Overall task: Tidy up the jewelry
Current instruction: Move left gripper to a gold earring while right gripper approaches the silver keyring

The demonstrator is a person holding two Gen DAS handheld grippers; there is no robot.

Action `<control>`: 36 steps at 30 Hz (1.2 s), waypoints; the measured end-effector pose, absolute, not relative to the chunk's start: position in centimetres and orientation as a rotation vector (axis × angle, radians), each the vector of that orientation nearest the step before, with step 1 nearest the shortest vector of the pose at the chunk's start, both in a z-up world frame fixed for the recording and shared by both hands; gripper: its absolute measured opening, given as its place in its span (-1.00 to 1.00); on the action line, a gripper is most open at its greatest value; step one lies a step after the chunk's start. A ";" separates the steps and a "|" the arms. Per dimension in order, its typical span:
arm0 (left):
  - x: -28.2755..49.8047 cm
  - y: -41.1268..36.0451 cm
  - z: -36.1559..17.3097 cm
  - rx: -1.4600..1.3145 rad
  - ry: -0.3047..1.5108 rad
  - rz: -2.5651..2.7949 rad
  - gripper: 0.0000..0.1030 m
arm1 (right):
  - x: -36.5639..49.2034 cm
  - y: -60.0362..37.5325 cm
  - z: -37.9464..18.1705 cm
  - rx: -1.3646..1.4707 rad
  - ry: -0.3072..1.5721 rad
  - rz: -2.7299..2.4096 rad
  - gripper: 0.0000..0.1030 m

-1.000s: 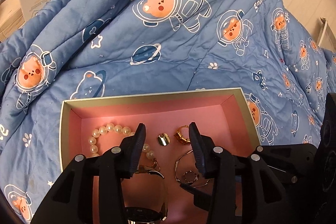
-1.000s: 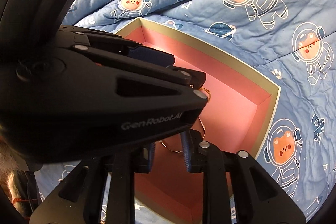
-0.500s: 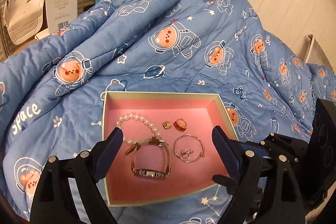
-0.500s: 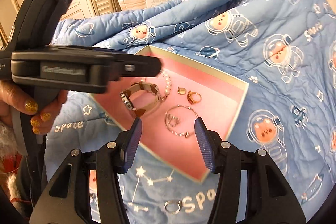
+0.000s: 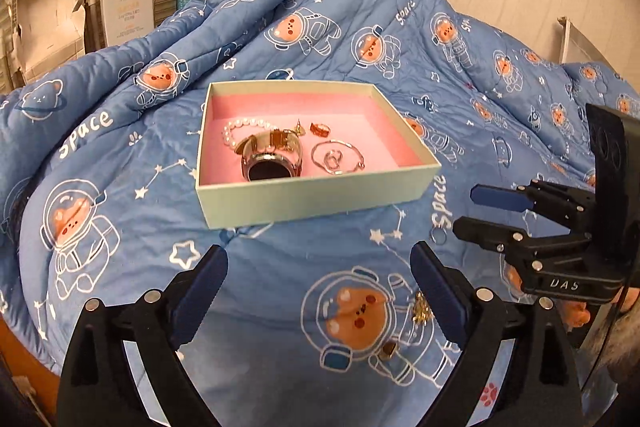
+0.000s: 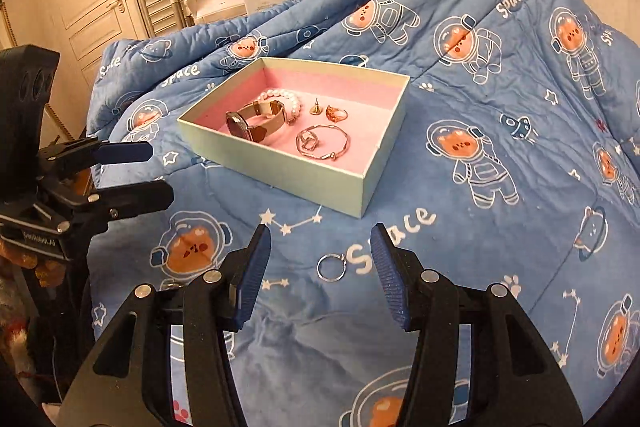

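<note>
Right wrist view: blue space-print quilt (image 6: 500, 99) covers the bed, pale box with pink lining (image 6: 280, 169) sits on it mid-frame. Box holds most of the haul: watch (image 6: 250, 125), pearl bracelet (image 6: 286, 99) behind it, thin bangle (image 6: 334, 145) with a ring (image 6: 308, 143) inside its loop, a gold ring (image 6: 335, 113), a stud earring (image 6: 316, 109).

Still out on the quilt: silver ring (image 6: 331, 267) near the "Space" print, in front of the box and just ahead of the right tool (image 6: 320, 275). Left wrist view adds a small gold chain piece (image 5: 420, 309) and a tiny gold bit (image 5: 388, 350), both by the left tool (image 5: 318, 287).

Both tools open, holding nothing, hovering over the quilt short of the box.

Judgement: well past halfway; about three small pieces left. Silver ring looks like the natural next pick for the right tool. Thin, flat on soft fabric, so it may be fiddly to pinch.
</note>
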State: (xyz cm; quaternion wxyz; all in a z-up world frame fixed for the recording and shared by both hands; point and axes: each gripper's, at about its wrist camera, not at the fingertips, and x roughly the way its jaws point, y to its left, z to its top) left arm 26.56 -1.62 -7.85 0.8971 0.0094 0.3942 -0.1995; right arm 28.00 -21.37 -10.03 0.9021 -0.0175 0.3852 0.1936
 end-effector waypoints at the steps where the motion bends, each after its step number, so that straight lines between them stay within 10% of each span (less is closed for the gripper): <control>1: 25.9 -1.8 -8.2 0.039 0.816 -0.412 0.76 | 27.6 -21.5 -10.4 -0.031 0.802 0.393 0.02; 17: 20.9 -3.2 -11.4 0.097 0.833 -0.434 0.70 | 25.3 -22.5 -13.5 -0.075 0.854 0.344 0.02; 36: 20.6 -5.6 -12.8 0.193 0.794 -0.443 -0.33 | 26.0 -21.9 -14.5 -0.111 0.870 0.350 0.02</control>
